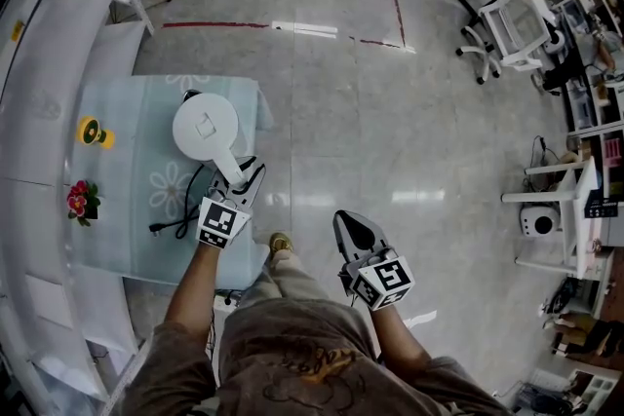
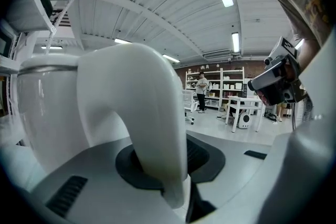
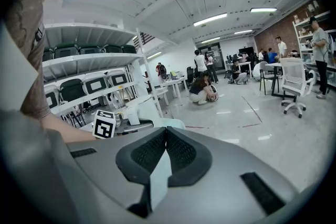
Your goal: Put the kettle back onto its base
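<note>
A white kettle point(image 1: 205, 127) stands on the table's pale blue cloth point(image 1: 127, 161), seen from above, its lid round and its handle point(image 1: 230, 169) pointing toward me. A black cord point(image 1: 180, 214) runs out from under it; the base itself is hidden beneath the kettle. My left gripper point(image 1: 239, 178) is shut on the handle. In the left gripper view the handle point(image 2: 142, 107) arches up between the jaws, with the kettle body point(image 2: 47, 107) at the left. My right gripper point(image 1: 351, 227) hangs over the floor to the right, shut and empty point(image 3: 165, 136).
A yellow toy point(image 1: 95, 132) and a small red flower pot point(image 1: 81, 200) sit on the cloth's left side. White shelving point(image 1: 39, 112) runs along the left. White desks and chairs point(image 1: 502, 24) stand far right. People are in the distance point(image 3: 202, 89).
</note>
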The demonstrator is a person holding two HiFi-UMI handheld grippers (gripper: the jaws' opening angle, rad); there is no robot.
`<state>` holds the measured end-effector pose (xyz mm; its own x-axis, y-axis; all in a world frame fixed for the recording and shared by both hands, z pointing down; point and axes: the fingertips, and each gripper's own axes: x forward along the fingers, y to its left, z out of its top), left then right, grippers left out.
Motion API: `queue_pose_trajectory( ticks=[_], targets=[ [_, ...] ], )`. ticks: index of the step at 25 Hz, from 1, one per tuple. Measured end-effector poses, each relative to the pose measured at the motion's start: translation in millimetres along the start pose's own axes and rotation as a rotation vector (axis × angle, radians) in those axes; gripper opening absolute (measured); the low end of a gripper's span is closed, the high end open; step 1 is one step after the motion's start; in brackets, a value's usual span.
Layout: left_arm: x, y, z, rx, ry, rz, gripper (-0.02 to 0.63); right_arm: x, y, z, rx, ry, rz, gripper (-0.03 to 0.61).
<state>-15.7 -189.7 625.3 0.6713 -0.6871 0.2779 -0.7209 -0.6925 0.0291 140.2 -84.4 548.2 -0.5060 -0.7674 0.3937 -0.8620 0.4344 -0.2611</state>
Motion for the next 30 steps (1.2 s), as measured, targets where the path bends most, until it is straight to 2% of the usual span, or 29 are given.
queue_pose_trajectory(
  ticks=[3,6,11,21,26,30],
  targets=[
    [-5,1,-9,-0.003,0.038,-0.011,0.112,1,6,-3,-0.003,-0.001,0.007,0.002],
    [-11,-1,-19,-0.016,0.083,-0.019,0.167,2,12,-7,-0.009,0.000,0.015,0.002],
    [-29,1,-17,-0.060,0.086,0.002,0.232,7,23,-5,-0.011,-0.006,0.039,0.002],
    [-83,4,18,-0.131,0.041,0.029,0.245,32,55,9,-0.084,-0.022,0.123,0.002],
    [-123,10,41,-0.179,0.008,0.088,0.247,39,78,27,-0.122,-0.046,0.167,0.002],
    [-153,13,69,-0.178,-0.025,0.131,0.247,40,96,42,-0.141,-0.073,0.201,0.002]
  ],
)
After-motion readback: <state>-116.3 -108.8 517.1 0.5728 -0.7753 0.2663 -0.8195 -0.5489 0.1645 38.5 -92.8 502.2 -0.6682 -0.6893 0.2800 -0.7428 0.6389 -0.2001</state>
